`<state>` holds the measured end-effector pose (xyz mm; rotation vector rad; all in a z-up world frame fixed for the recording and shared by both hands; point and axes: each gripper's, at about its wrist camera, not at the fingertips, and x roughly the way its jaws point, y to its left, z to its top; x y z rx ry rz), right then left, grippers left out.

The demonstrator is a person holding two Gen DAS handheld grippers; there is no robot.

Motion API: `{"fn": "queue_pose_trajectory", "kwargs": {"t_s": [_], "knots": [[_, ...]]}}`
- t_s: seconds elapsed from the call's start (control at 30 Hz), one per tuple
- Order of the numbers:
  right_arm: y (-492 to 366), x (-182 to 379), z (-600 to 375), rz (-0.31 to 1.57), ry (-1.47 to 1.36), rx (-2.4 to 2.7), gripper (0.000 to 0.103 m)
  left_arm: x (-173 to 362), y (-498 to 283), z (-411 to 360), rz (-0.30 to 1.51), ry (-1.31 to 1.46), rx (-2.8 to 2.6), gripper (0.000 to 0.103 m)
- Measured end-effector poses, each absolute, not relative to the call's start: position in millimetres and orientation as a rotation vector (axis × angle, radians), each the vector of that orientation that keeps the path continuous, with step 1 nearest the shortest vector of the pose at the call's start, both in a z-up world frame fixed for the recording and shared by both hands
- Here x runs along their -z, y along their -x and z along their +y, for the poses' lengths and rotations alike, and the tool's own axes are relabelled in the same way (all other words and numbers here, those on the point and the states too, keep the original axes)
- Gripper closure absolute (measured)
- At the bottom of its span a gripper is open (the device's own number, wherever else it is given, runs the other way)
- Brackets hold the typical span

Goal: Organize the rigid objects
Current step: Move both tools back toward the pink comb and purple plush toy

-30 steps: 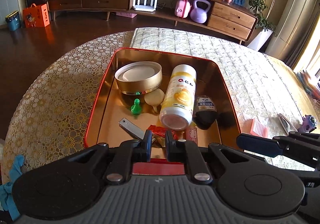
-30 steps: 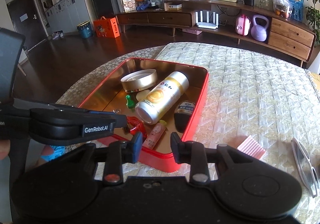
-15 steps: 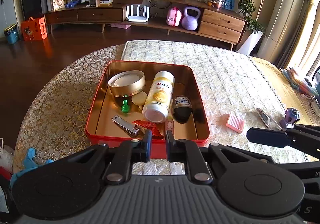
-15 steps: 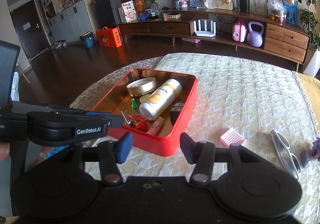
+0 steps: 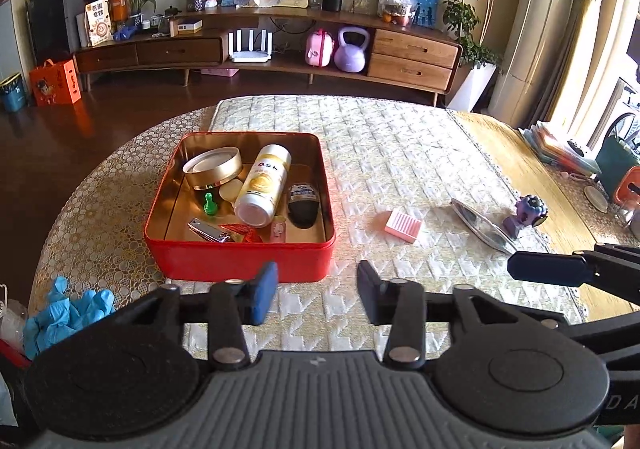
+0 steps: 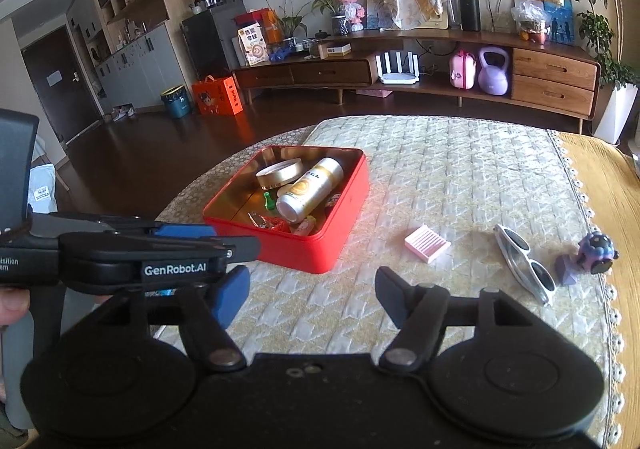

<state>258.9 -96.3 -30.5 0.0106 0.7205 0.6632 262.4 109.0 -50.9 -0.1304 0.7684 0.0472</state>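
While both tools, left tool (image 5: 316, 291) and right tool (image 6: 312, 295), have just spread apart with nothing between, the red tin (image 5: 240, 261) sits centre-left on the bench (image 5: 400, 153).

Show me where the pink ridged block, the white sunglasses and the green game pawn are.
pink ridged block (image 5: 403, 225), left wrist view, middle of its ridged top.
white sunglasses (image 6: 524, 264), right wrist view, bridge between the two lenses.
green game pawn (image 5: 209, 205), left wrist view, its body, inside the red tin.
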Motion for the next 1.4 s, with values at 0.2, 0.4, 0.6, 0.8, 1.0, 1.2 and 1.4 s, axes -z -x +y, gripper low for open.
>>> {"fn": "queue_pose_trajectory", "kwargs": {"t_s": [0.2,0.4,0.6,0.8,1.0,1.2,1.4], "knots": [[-238.8,27.2,-140.1,0.702,-0.058,-0.622,0.020,42.2,-243.7,88.9,0.729,0.157,-0.033,0.026],[-225.2,25.5,-184.6,0.660,-0.050,-0.550,0.005,40.9,-232.6,60.2,0.717,0.126,-0.027,0.021],[-225.4,27.5,-222.6,0.622,-0.019,-0.479,0.000,48.0,-232.1,33.2,0.711,0.087,-0.027,0.021],[-245.5,32.8,-258.3,0.615,-0.034,-0.427,0.000,57.6,-246.9,10.2,0.708,0.064,-0.002,0.021],[-276.8,45.9,-279.3,0.616,-0.033,-0.369,0.000,70.8,-275.3,-6.0,0.713,0.040,0.028,0.021],[-312.4,64.2,-289.7,0.634,-0.036,-0.339,0.000,91.3,-314.3,-15.2,0.737,0.015,0.035,0.021],[-350.7,85.0,-292.5,0.657,-0.029,-0.328,0.000,115.8,-350.4,-19.9,0.749,-0.036,0.046,0.021]]}}
